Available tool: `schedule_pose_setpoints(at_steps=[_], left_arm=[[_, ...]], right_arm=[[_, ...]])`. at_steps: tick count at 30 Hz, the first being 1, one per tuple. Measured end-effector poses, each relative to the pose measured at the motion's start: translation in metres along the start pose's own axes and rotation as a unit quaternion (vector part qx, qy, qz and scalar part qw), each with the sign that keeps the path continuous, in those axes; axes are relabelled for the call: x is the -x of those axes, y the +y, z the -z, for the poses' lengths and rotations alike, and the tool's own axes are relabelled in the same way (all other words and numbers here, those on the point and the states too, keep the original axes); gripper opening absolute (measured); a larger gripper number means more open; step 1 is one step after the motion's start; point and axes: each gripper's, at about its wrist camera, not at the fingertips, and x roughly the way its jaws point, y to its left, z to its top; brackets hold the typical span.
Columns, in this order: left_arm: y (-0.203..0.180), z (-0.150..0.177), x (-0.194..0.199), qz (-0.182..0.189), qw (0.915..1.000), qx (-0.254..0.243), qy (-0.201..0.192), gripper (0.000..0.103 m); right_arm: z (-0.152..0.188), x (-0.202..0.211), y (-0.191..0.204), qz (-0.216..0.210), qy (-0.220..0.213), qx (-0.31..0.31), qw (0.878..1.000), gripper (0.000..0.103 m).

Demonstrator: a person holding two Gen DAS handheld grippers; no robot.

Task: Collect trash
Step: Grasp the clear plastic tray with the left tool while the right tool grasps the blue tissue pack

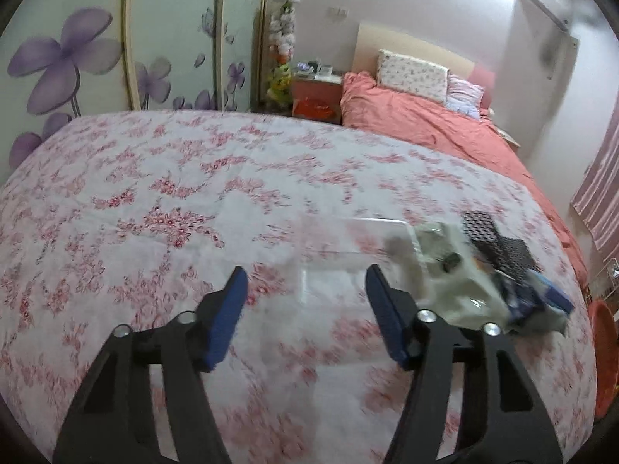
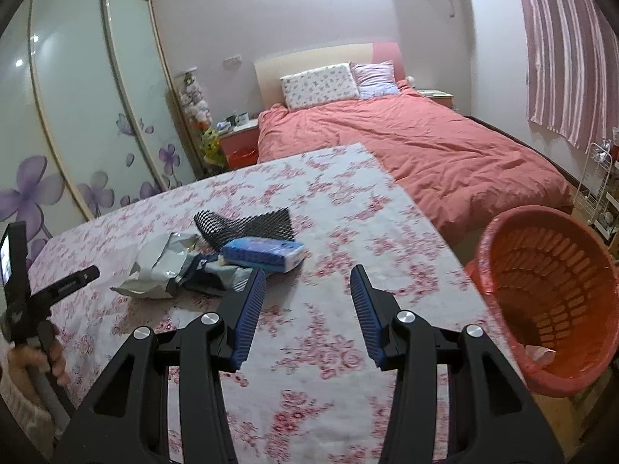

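Near the middle left of the right wrist view, a small heap of trash lies on the desk (image 2: 340, 193) with the flowered cloth: a crumpled grey-white bag (image 2: 162, 270), a blue tissue pack (image 2: 263, 255) and a black mesh piece (image 2: 243, 224), all touching or overlapping each other. At the right edge of that view stands the red basket (image 2: 549, 301), just beside the desk and lower than its top, with something pale already at its bottom. The right hand-held gripper (image 2: 307, 284) has its jaws apart and nothing between them; it hovers over bare cloth between the heap and the basket. The left hand-held gripper (image 1: 305, 284) is also apart and empty, and in its view the heap sits to the right of its right finger, not between the fingers; a clear plastic sheet (image 1: 348, 243) seems to lie ahead of it, but blur makes this uncertain. I think the risk is in the grasp: the bag is loose and light, so a closing gripper may pinch only a corner and drag the tissue pack or the mesh off the desk edge. Thin clear plastic could also slip out.
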Motion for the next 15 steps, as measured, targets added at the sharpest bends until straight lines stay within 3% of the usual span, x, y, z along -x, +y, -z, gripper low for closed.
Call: schedule_pose_setpoints(at_steps=[4, 8, 10, 11, 15], left_arm=[[0.002, -0.008, -0.025, 0.007, 0.9996, 0.004, 0.028, 0.047], [0.0, -0.006, -0.041, -0.001, 0.9987, -0.005, 0.051, 0.023], [0.001, -0.006, -0.042, 0.001, 0.9988, -0.006, 0.048, 0.015], [0.001, -0.007, -0.042, -0.001, 0.9988, -0.01, 0.048, 0.006], [0.006, -0.006, -0.037, -0.001, 0.9993, -0.008, 0.036, 0.005]], right_arm=[[0.001, -0.01, 0.011, -0.001, 0.009, 0.009, 1.0, 0.047], [0.002, -0.016, 0.018, 0.0, 0.014, 0.014, 1.0, 0.047], [0.003, -0.017, 0.019, 0.0, 0.016, 0.014, 1.0, 0.047], [0.003, -0.018, 0.02, -0.001, 0.017, 0.014, 1.0, 0.047], [0.004, -0.024, 0.023, -0.009, 0.025, 0.01, 1.0, 0.047]])
